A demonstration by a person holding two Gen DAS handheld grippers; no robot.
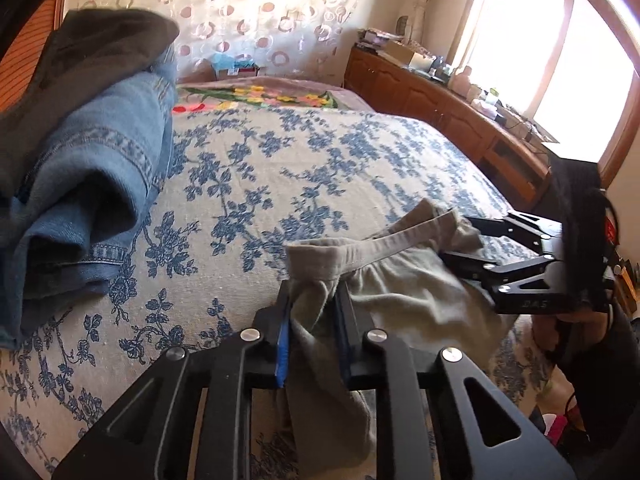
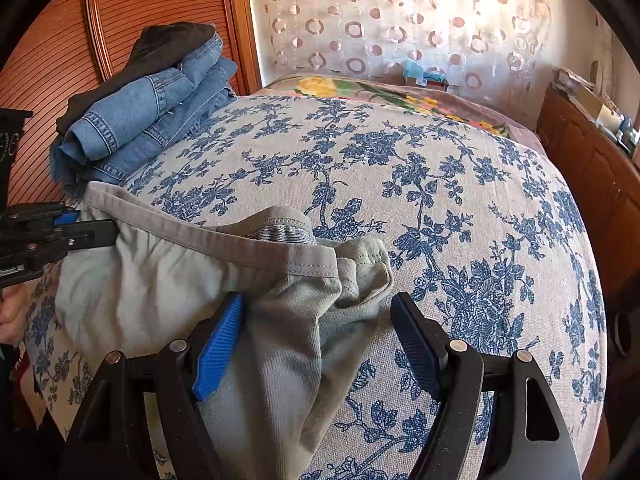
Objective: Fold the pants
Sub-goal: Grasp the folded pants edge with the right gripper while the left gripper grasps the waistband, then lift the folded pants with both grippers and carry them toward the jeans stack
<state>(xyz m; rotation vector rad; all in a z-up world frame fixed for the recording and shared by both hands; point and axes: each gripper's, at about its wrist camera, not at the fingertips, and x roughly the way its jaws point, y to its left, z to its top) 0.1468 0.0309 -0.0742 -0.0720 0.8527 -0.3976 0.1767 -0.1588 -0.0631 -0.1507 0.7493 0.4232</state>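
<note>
Grey-green pants (image 1: 404,288) lie at the near edge of the bed, waistband stretched between my two grippers. My left gripper (image 1: 314,300) is shut on one end of the waistband; it also shows in the right wrist view (image 2: 100,232) at the left edge. My right gripper (image 2: 316,328) stands open, its jaws wide apart with the other waistband end (image 2: 352,276) lying loosely between them. In the left wrist view it (image 1: 460,240) comes in from the right at the waistband. The legs hang off the near bed edge, mostly hidden.
The bed (image 2: 400,168) has a blue floral cover. A pile of folded jeans and dark clothes (image 2: 152,104) sits at the far left by a wooden wardrobe (image 2: 60,40). A wooden dresser (image 1: 440,108) with clutter runs along the right under a window.
</note>
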